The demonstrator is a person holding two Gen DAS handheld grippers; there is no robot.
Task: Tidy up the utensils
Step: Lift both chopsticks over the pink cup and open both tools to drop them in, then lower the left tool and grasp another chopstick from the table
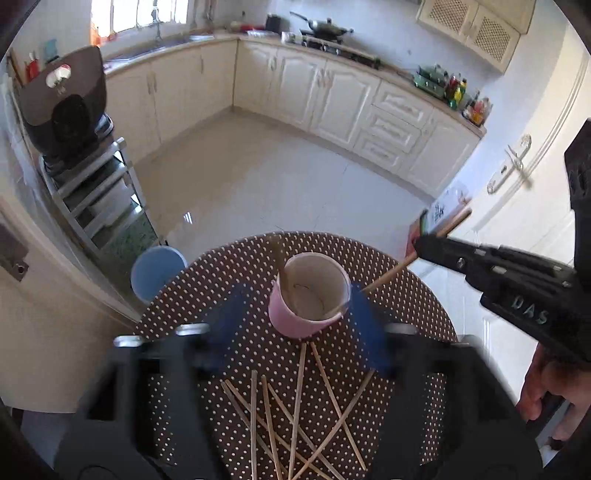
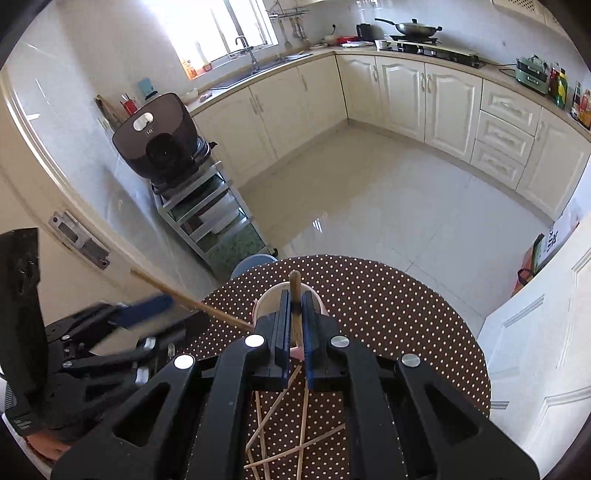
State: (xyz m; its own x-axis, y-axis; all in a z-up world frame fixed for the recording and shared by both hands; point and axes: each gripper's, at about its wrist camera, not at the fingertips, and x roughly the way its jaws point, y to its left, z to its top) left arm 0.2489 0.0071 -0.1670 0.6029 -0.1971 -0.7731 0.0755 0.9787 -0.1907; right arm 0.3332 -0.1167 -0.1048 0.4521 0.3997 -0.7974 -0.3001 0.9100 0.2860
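While pink cup holds one chopstick, left claw released, right claw pinching another chopstick.

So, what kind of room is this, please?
Most likely a home kitchen: a wok on the stove, a sink under the window, and cream cabinets along the walls.

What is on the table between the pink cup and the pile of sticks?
Nothing: in the left wrist view, only bare dotted tablecloth shows between the pink cup and the loose chopsticks.
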